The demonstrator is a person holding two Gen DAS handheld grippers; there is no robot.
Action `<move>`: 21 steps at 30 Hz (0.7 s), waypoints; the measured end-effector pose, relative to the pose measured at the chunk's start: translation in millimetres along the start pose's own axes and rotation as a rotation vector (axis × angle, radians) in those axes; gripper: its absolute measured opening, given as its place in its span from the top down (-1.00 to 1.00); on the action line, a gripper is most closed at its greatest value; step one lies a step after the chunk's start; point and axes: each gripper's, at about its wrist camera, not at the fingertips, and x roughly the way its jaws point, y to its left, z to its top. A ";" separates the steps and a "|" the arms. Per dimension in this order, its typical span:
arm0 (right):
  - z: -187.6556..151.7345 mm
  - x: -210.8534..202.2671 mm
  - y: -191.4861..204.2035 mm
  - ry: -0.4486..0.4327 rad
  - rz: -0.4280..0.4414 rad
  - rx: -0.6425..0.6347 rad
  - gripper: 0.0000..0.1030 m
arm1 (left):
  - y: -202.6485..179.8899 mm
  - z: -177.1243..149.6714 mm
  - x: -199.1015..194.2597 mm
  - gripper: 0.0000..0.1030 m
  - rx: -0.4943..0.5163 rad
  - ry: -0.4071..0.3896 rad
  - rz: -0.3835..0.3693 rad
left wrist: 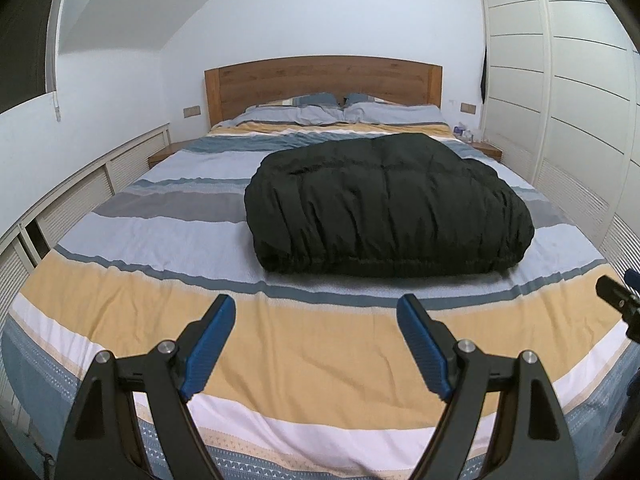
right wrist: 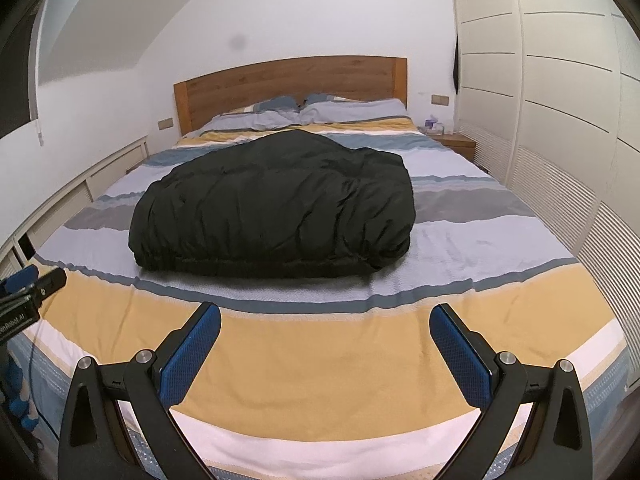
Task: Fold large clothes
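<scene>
One big thing: a puffy black jacket [left wrist: 390,204] lies folded in a thick bundle on the bed.
Jacket spot: it sits in the middle of the bed; from the left wrist view it is at 1 o'clock of the claw, and from the right wrist view [right wrist: 276,204] it is at 11 o'clock.
Jacket edge: the gathered stretchy hem faces the foot of the bed.
Jacket touch: no claw touches it; both are well apart from it.
Left claw [left wrist: 316,344]: spread wide with nothing in it, over the yellow stripe near the foot of the bed.
Left pads [left wrist: 208,348]: blue and bumpy, with only air between them.
Right claw [right wrist: 326,354]: also spread wide with nothing in it, over the same yellow stripe.
Claws side by side: the right one peeks in at 3 o'clock of the left wrist view; the left one peeks in at 9 o'clock of the right wrist view.
Bed cover [left wrist: 132,236]: stripes of yellow, white, gray and blue.
Pillows [left wrist: 296,112]: two, at 12 o'clock, against the headboard.
Headboard [left wrist: 324,80]: brown wood.
Wardrobe [left wrist: 568,92]: white doors at 2 o'clock.
</scene>
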 end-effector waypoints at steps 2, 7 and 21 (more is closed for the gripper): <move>-0.4 -2.2 -1.9 -0.004 -0.002 0.003 -0.99 | -1.0 -1.2 -0.3 -0.60 0.005 0.003 0.002; -1.8 -7.5 -7.1 -0.011 -0.008 0.012 -0.99 | -3.9 -2.8 -1.8 -0.60 0.021 0.005 0.012; -3.8 -12.5 -8.7 -0.017 -0.015 0.013 -0.99 | -1.1 -9.2 0.7 -0.60 0.022 0.038 0.010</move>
